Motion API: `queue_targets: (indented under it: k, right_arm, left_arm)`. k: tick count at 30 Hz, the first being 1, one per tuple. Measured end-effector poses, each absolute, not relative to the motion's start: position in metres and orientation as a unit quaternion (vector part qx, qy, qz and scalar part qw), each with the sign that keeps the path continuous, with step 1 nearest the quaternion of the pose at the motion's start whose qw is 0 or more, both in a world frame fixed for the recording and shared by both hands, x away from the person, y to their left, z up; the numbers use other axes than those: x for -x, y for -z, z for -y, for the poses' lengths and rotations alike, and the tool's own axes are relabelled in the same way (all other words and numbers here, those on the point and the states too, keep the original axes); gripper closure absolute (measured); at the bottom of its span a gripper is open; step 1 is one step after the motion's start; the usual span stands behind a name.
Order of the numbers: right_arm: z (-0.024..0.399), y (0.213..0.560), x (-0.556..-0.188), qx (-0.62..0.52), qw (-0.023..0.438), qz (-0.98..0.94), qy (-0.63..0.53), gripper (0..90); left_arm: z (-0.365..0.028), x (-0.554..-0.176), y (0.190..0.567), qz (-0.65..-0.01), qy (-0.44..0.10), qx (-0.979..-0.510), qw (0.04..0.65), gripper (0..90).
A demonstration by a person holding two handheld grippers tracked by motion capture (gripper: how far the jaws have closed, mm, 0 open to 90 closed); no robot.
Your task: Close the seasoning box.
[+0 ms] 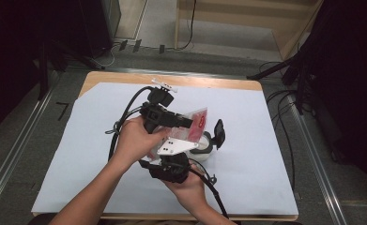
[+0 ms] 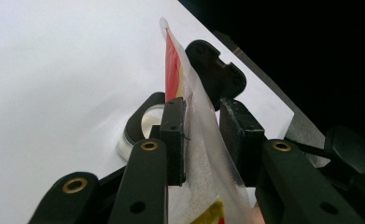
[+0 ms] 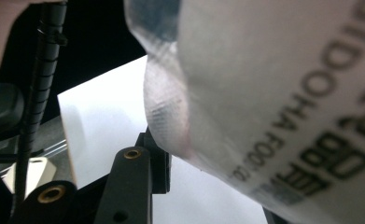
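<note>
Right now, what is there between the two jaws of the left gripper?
In the left gripper view, a clear plastic packet with red and yellow print stands edge-on between the jaws of the left gripper. Behind it on the white table cover sits a small round container.

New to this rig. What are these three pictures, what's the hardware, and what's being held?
There is no robot arm here: a person holds a handheld gripper with two black jaws in each hand. The high view looks down on the table from above the person's side. The other two views come from cameras riding on the grippers, looking along their jaws.

In the high view, the left gripper and the right gripper meet over a clear plastic pouch with red print. The left gripper view shows the pouch standing edge-on between its jaws, one pad against it. The right gripper view shows the pouch very close, with printed lettering. Under it on the table sits a small jar, its black lid flipped up.
</note>
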State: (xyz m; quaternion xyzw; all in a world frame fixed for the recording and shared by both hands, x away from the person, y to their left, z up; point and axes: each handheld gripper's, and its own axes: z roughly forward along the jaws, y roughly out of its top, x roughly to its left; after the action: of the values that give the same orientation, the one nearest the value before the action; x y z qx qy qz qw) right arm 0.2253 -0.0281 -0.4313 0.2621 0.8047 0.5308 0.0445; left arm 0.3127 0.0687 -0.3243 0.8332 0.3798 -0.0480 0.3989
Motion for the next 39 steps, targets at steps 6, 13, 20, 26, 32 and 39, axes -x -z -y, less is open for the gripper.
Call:
queue_targets:
  k: [6, 13, 20, 26, 32, 39]
  right_arm:
    - [0.025, 0.435, -0.223, -0.253, 0.052, -0.812, -0.523, 63.8]
    - [0.023, 0.441, -0.222, -0.245, 0.051, -0.815, -0.522, 62.1]
    - [0.019, 0.449, -0.218, -0.226, 0.069, -0.826, -0.511, 58.3]
    - [0.018, 0.456, -0.218, -0.217, 0.066, -0.83, -0.509, 59.0]
    - [0.017, 0.462, -0.217, -0.211, 0.076, -0.834, -0.504, 58.2]
    - [0.02, 0.472, -0.219, -0.211, 0.075, -0.837, -0.5, 57.6]
  left_arm:
    - [-0.072, -0.312, 0.324, -0.383, 0.051, -0.837, 0.389, 71.3]
    - [-0.075, -0.311, 0.325, -0.382, 0.073, -0.84, 0.378, 70.9]
    - [-0.081, -0.309, 0.326, -0.386, 0.08, -0.843, 0.367, 70.5]
    - [-0.083, -0.309, 0.329, -0.385, 0.085, -0.846, 0.359, 70.5]
    - [-0.085, -0.31, 0.333, -0.374, 0.079, -0.85, 0.362, 70.8]
    - [-0.087, -0.313, 0.338, -0.372, 0.088, -0.852, 0.359, 70.6]
